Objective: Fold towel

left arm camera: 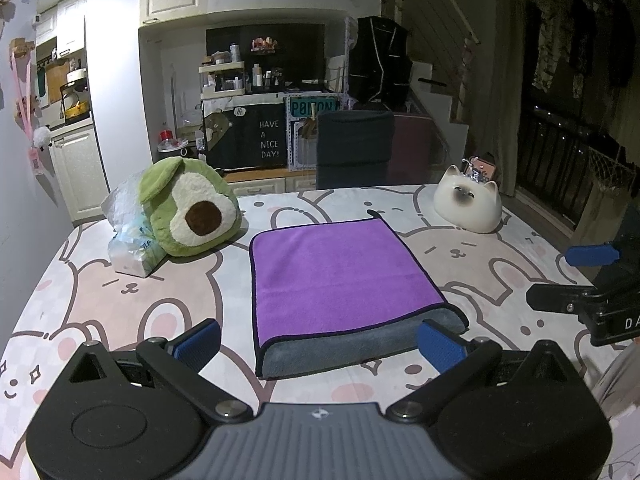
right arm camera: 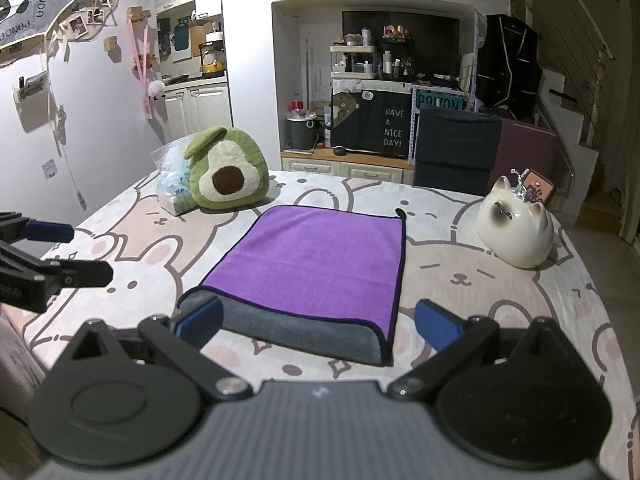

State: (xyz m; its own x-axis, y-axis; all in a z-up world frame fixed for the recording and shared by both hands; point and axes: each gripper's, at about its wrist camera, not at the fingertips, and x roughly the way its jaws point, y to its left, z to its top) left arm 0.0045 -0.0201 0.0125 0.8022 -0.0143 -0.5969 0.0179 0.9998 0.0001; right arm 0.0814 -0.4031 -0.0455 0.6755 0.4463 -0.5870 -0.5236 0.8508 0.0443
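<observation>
Left hand-held gripper (left arm camera: pixel 318 346) and right hand-held gripper (right arm camera: pixel 318 326), both with blue pads spread wide and holding nothing, hover low and level over the desk (left arm camera: pixel 120 300), each just short of the near folded edge of the towel (left arm camera: pixel 340 276). The towel, purple over grey, lies flat straight ahead between the pads; it looks soft, light and limp, best pinched at a near corner.

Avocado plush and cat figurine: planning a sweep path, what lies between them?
The folded purple towel on the bunny-print tablecloth lies between avocado plush and cat figurine; right wrist view.
</observation>
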